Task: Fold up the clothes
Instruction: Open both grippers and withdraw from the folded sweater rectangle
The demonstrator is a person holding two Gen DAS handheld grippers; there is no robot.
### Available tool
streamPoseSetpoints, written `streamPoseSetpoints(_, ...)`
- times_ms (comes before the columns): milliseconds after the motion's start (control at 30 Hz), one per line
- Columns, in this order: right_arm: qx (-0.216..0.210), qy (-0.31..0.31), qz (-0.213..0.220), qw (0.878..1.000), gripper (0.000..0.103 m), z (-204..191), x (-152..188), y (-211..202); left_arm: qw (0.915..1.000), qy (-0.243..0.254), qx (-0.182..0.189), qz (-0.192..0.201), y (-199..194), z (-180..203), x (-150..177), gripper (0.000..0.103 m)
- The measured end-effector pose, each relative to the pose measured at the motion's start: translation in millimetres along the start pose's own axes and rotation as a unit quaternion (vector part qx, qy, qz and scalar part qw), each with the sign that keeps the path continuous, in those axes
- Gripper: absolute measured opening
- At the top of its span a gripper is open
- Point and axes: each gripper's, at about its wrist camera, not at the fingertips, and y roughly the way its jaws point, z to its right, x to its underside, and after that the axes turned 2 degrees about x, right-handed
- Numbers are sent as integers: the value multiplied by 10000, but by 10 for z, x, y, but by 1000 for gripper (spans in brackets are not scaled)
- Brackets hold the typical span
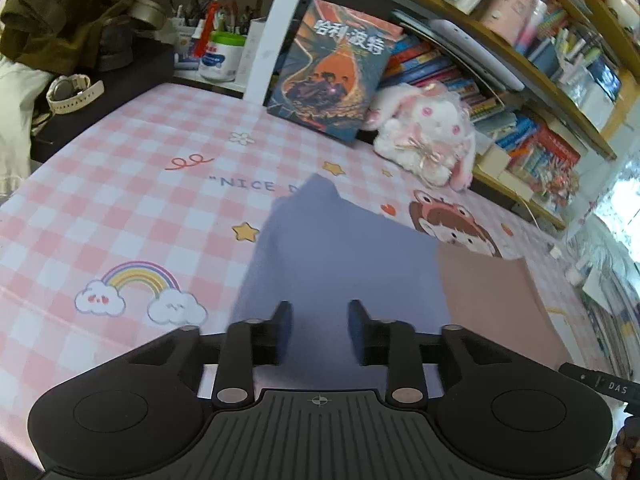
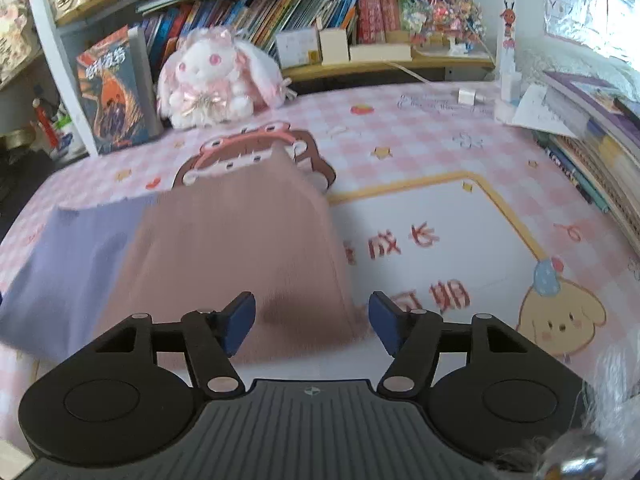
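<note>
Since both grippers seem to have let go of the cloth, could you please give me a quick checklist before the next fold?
1. Left gripper jaws apart, nothing pinched: ok.
2. Right gripper jaws apart, nothing pinched: ok.
3. Purple part of the cloth lying flat on the checked mat: ok.
4. Pink part lying flat beside the purple: ok, though blurred.
5. Plush rabbit and book clear of the cloth: ok.
6. Near hem of the cloth even: cannot tell, hidden behind the grippers.
</note>
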Motion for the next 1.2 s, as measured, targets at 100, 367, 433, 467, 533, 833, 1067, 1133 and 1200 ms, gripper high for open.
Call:
streamPoseSetpoints(100,-54,-73,-58,9999,66,30,84,-59,9999,80,-61,-72,-46,124,111,35)
streamPoseSetpoints(367,-228,-375,-190,9989,81,107,308,-226,9990,101,-366,-219,-189,365,496,42)
streamPoseSetpoints(433,-266,-508,-202,9982,83,124,357,-268,9987,105,-461,-193,-236,423,582,59)
streamPoseSetpoints(467,-288,-565,-207,9978,83,134,374,-286,9986,103,-484,-182,-260,448,621,60)
streamPoseSetpoints(533,-331,-648,-217,9971,84,161,408,-316,9984,99,-530,-159,-308,499,699,64)
streamPoseSetpoints(833,-440,-892,-279,9947,88,286,551,-419,9962,122,-833,-223,-376,673,942,78)
streamPoseSetpoints(1067,-401,-922,-262,9946,94,326,600,-453,9954,199,-918,-196,-387,766,996,87)
streamPoseSetpoints(1133,-419,-931,-261,9944,96,324,597,-452,9950,229,-947,-211,-383,787,998,87)
streamPoseSetpoints(1200,-435,-932,-268,9943,97,320,593,-440,9946,275,-973,-229,-379,799,1000,88)
